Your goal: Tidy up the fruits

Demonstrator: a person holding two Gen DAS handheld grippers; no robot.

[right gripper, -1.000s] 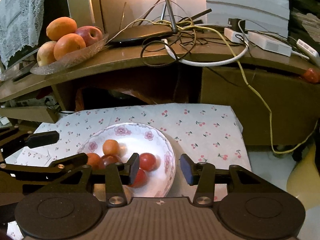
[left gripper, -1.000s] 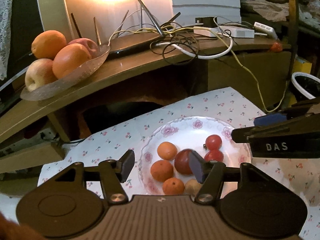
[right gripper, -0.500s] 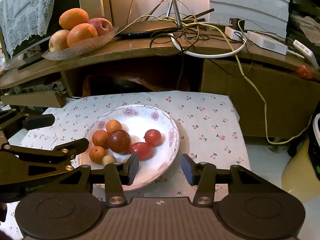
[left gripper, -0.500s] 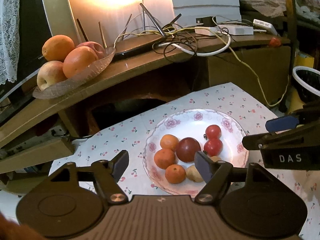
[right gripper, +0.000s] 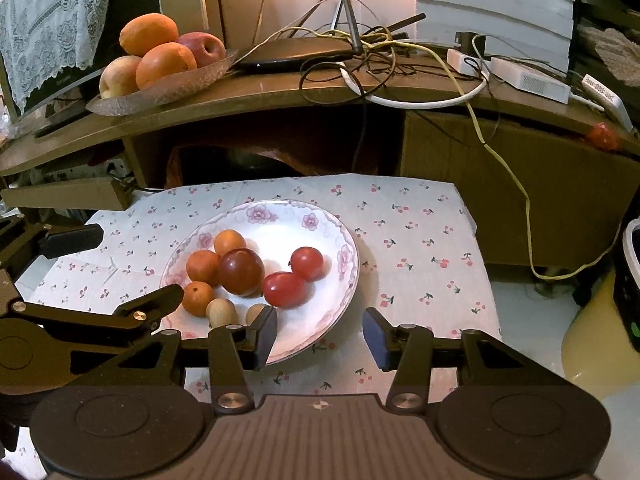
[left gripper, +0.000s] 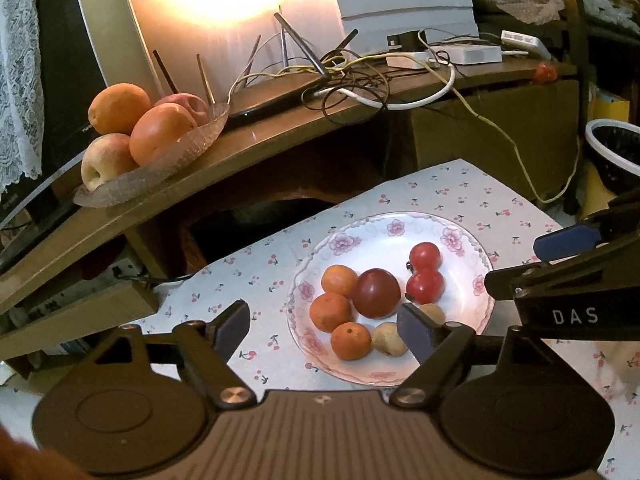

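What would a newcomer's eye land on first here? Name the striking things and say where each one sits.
First the flowered white plate on the cherry-print cloth, holding small oranges, two red tomatoes, one dark tomato and two brownish fruits. Next the glass dish of big oranges and apples on the wooden shelf behind, beside a tangle of cables. Both grippers hover empty over the plate's near edge, the left gripper opening.

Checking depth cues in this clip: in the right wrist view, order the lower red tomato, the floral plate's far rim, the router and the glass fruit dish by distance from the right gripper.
From the right gripper, open and empty:
1. Lower red tomato, just ahead on the plate.
2. Floral plate's far rim, beyond the fruit.
3. Router and glass fruit dish, both up on the desk; too close to call.
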